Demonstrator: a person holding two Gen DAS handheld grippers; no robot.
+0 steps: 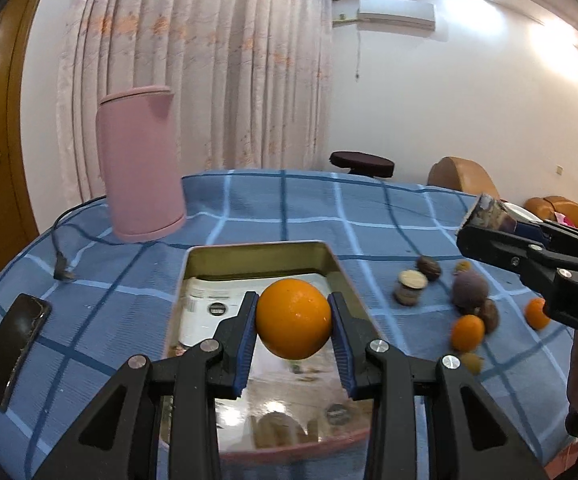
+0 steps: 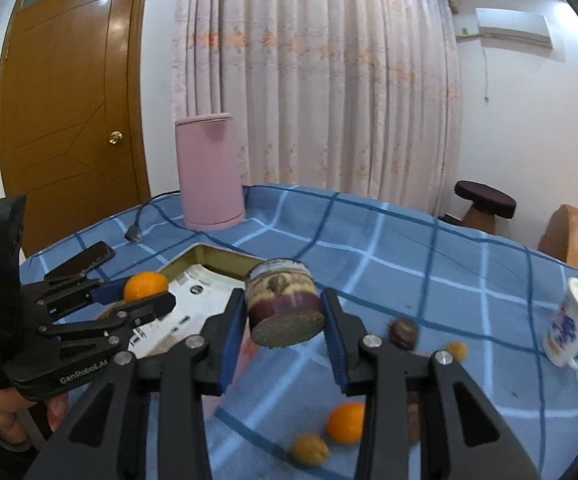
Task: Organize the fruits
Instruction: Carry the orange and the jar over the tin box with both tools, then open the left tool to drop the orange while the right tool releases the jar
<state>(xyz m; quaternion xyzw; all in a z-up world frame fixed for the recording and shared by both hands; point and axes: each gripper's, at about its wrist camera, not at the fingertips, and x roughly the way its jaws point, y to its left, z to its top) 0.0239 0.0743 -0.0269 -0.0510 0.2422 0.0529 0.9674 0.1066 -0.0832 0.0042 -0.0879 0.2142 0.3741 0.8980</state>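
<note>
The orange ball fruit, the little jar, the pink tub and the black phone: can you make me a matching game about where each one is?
Things:
1. round orange fruit
2. small brown-labelled jar
3. tall pink cylindrical container
4. flat black phone

Places:
A. lying flat on the blue checked tablecloth
B. gripped in the left tool, above the metal tray
C. standing upright at the table's far side
D. gripped in the right tool, off the table

Pairs: 1-B, 2-D, 3-C, 4-A

Pale curtains [image 2: 317,80], wooden door [image 2: 73,100], white walls [image 1: 449,112], air conditioner [image 1: 397,13].
</note>
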